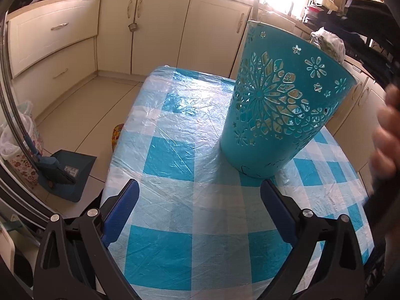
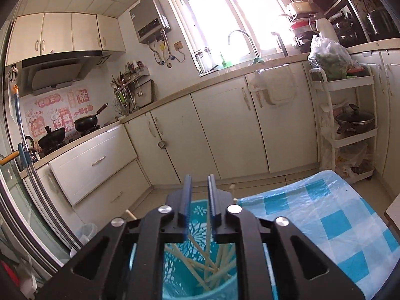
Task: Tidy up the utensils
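A teal cut-out utensil holder (image 1: 280, 105) stands on the blue-and-white checked table (image 1: 175, 180), just beyond my left gripper (image 1: 200, 190), which is open and empty. In the right wrist view my right gripper (image 2: 199, 192) hovers above the same holder (image 2: 200, 270), which holds several pale chopsticks (image 2: 215, 262). Its jaws stand a narrow gap apart with nothing between them. One chopstick runs up close to the right finger (image 2: 212, 200); I cannot tell if it touches.
Cream kitchen cabinets (image 2: 225, 130) line the far walls. A white rolling cart (image 2: 347, 130) with a pot stands right of the table. A blue dustpan (image 1: 65, 172) and broom lie on the floor left of the table. A hand (image 1: 385, 135) is at the right edge.
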Demonstrator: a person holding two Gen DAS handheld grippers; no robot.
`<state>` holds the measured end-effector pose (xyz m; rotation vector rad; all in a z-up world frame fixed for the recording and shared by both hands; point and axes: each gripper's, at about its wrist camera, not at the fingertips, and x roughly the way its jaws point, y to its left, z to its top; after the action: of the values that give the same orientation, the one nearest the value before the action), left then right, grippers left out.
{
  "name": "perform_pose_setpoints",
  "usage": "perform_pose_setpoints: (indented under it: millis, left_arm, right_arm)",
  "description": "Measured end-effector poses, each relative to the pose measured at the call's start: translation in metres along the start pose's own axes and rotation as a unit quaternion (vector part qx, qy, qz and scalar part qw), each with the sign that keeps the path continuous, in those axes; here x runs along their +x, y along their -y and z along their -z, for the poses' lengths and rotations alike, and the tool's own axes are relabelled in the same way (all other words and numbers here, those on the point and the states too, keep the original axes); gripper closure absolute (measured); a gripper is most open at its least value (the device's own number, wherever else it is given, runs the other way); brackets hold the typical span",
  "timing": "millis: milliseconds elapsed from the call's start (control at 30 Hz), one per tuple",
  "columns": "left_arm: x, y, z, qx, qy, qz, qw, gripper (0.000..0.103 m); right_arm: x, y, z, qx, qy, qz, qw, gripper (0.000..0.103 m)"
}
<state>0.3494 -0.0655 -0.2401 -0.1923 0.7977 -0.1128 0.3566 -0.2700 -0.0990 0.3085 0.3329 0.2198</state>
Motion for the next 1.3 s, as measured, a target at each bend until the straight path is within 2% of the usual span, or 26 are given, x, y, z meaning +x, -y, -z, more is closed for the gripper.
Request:
perform_pose_setpoints:
  millis: [33, 100, 133, 200, 267, 400, 467, 567, 700, 767, 867, 1033, 1167, 1300]
  left_arm:
    - [-0.001, 0.001, -0.001, 0.004, -0.004, -0.003, 1.0, 0.008]
    - [-0.007, 0.002, -0.006, 0.016, -0.016, -0.021, 0.9995, 0.008]
    - [-0.014, 0.003, -0.009, 0.019, -0.017, -0.027, 0.9993, 0.008]
    - [-0.033, 0.003, -0.015, 0.024, -0.006, -0.033, 0.9992, 0.008]
    - [-0.058, 0.003, -0.022, 0.024, 0.011, -0.03, 0.9992, 0.008]
    - [-0.113, 0.007, -0.035, 0.018, 0.036, -0.026, 0.9989, 0.008]
    - [-0.14, 0.012, -0.039, 0.026, 0.033, -0.028, 0.9987, 0.008]
    - [-0.185, 0.019, -0.036, 0.033, 0.039, -0.011, 0.9986, 0.008]
    - [-0.242, 0.03, -0.019, 0.053, 0.054, -0.033, 0.9966, 0.008]
    - [-0.263, 0.034, -0.01, 0.051, 0.055, -0.032, 0.9966, 0.008]
    - [-0.292, 0.037, 0.005, 0.055, 0.065, -0.038, 0.9957, 0.008]
    - [-0.329, 0.046, 0.033, 0.088, 0.093, -0.074, 0.989, 0.008]
    - [-0.355, 0.041, 0.047, 0.084, 0.109, -0.085, 0.9868, 0.008]
    - [-0.37, 0.034, 0.048, 0.073, 0.12, -0.084, 0.9866, 0.008]
  right_arm:
    - [-0.012, 0.001, 0.003, 0.0, -0.005, 0.0, 1.0, 0.07]
    - [-0.033, 0.0, 0.007, -0.005, -0.013, 0.003, 1.0, 0.046]
    - [-0.045, -0.001, 0.009, -0.012, -0.024, 0.009, 1.0, 0.04]
    - [-0.065, -0.002, 0.013, -0.02, -0.054, 0.027, 0.998, 0.019]
    - [-0.083, -0.004, 0.016, -0.022, -0.081, 0.048, 0.995, 0.008]
    - [-0.12, -0.014, 0.016, -0.024, -0.114, 0.092, 0.989, 0.007]
    - [-0.14, -0.018, 0.012, -0.013, -0.123, 0.103, 0.987, 0.007]
    - [-0.177, -0.028, 0.005, 0.001, -0.111, 0.102, 0.989, 0.007]
    - [-0.224, -0.05, 0.001, -0.015, -0.081, 0.093, 0.992, 0.007]
    - [-0.243, -0.058, 0.001, -0.009, -0.075, 0.089, 0.993, 0.007]
    - [-0.27, -0.069, 0.007, -0.005, -0.068, 0.092, 0.993, 0.007]
    - [-0.303, -0.086, 0.031, -0.003, -0.065, 0.1, 0.993, 0.007]
    - [-0.322, -0.102, 0.046, -0.012, -0.066, 0.089, 0.994, 0.007]
    - [-0.337, -0.112, 0.042, -0.031, -0.041, 0.091, 0.995, 0.007]
